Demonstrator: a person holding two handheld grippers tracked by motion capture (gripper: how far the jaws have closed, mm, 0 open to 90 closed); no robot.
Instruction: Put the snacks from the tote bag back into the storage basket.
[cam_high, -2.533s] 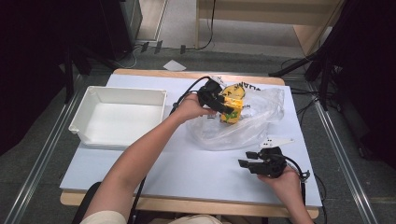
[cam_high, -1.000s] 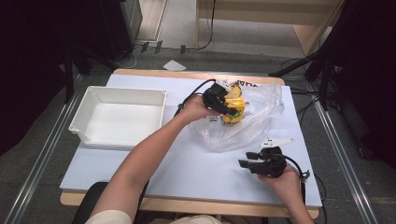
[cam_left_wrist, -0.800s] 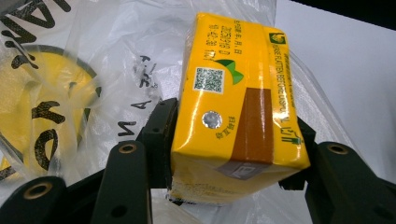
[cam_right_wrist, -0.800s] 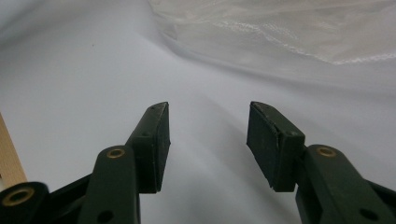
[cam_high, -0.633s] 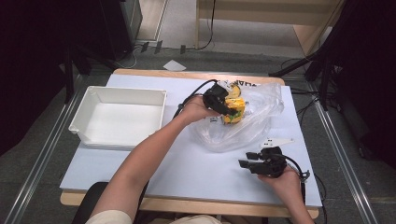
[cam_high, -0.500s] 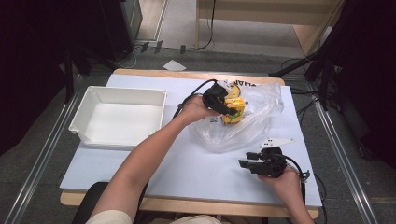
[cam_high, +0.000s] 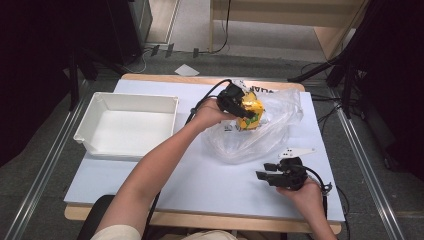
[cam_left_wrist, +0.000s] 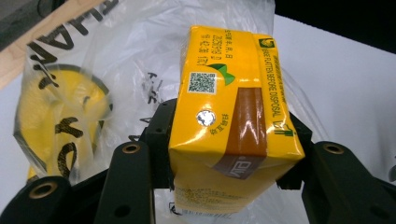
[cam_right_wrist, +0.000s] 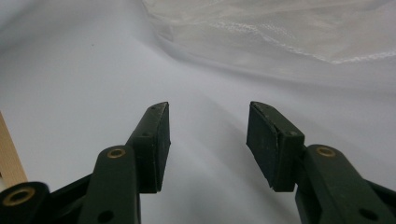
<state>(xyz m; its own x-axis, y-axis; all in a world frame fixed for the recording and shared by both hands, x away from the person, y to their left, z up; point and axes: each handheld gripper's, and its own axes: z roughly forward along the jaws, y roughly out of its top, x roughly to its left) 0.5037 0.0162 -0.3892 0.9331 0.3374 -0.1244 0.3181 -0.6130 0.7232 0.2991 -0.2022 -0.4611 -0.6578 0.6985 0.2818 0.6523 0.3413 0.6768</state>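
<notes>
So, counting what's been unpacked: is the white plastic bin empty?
Empty: the high view shows the white plastic bin with a bare floor inside.

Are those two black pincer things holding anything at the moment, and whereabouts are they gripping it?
The left tool clamps a yellow drink carton across its two side faces, near one end. The right tool is open and holds nothing.

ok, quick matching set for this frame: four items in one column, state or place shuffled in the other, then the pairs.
Items:
1. yellow carton
2. white bin
3. right tongs
4. clear plastic bag

States:
A. open, nothing between the jaws
B. empty, at the table's left
C. crumpled on the table beside the carton
D. clamped in the left tongs

Pairs: 1-D, 2-B, 3-A, 4-C
</notes>
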